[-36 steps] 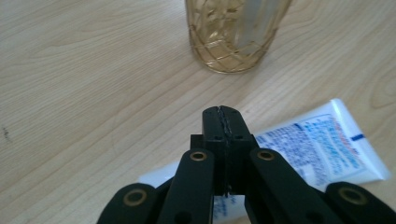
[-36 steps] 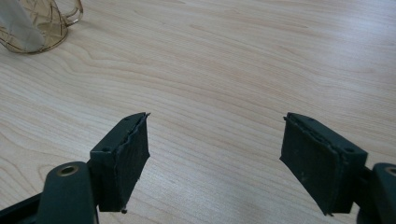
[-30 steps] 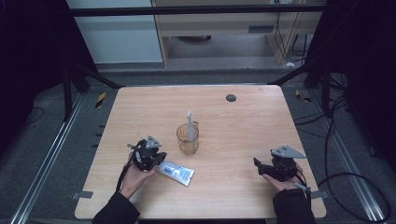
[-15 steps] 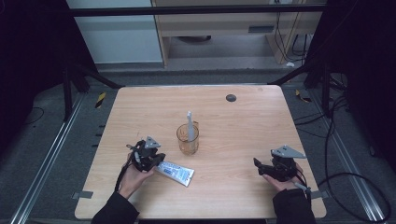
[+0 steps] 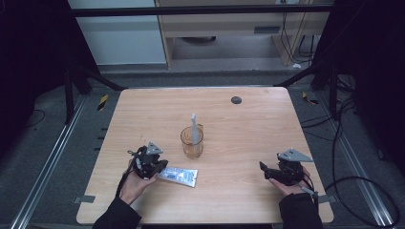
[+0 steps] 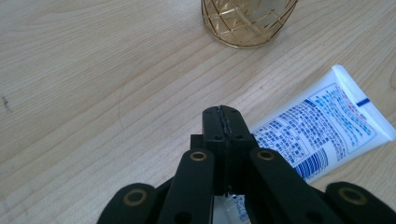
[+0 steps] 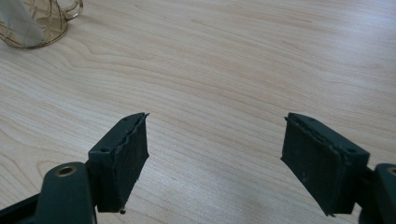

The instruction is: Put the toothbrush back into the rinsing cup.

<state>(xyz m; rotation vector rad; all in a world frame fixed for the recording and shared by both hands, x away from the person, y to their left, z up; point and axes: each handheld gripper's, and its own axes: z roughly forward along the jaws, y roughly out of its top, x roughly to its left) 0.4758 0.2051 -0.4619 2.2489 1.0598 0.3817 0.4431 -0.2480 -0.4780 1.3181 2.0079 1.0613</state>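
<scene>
While a wooden surface [image 5: 239, 124] spreads wide under the high view, a person's two hands come in from its near edge, each holding a tool. A glass cup [image 5: 192, 142] stands near the middle with a white toothbrush [image 5: 194, 125] upright in it. Just in front of the cup, a white and blue tube [image 5: 178, 175] lies flat, its long axis running left to right and tilted a little toward the near edge. The left tool [image 5: 155, 168] sits at the tube's left end, so the tube stretches away from it to the right, toward the near side of the cup. In the left gripper view the jaws are pressed fully together, and the tube [image 6: 322, 133] passes under and beside them; whether they pinch its end I cannot tell. The right tool [image 5: 267, 170] rests well apart at the right, jaws spread wide with nothing between them. The left hand is by far the nearer to the tube.
</scene>
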